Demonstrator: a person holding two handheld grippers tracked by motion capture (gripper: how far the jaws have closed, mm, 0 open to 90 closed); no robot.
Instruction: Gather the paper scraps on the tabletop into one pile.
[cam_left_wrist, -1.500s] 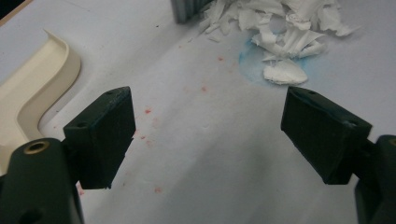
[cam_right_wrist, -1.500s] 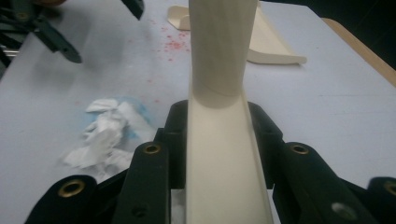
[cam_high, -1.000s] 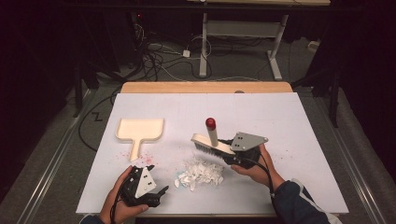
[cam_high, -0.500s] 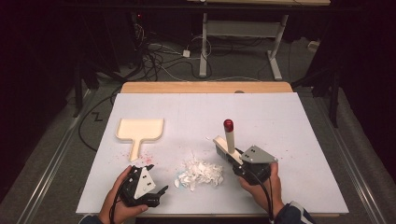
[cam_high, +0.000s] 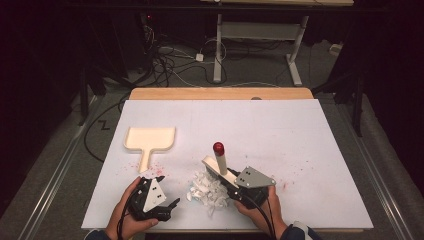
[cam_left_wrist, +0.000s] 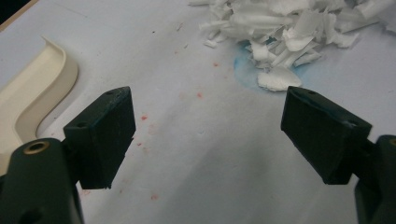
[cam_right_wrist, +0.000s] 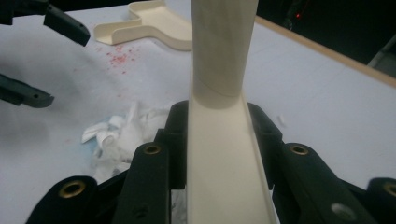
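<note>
A cream brush with a red-tipped handle is clamped in my right gripper near the table's front edge. Its head touches the right side of a pile of white paper shreds. In the right gripper view both jaws press on the brush, and the shreds lie just to its left. My left gripper stands open at the front left with nothing between its jaws. In its own view the left gripper faces the shreds. A cream dustpan lies farther back on the left.
The white table sheet carries red specks near the dustpan handle and a faint blue stain under the shreds. A wooden table edge runs along the back. Cables and desk legs lie on the floor beyond.
My right gripper has carried the brush leftward and nearer the front edge, up to the shred pile, and the handle now points away from me. The left gripper has stayed put.
</note>
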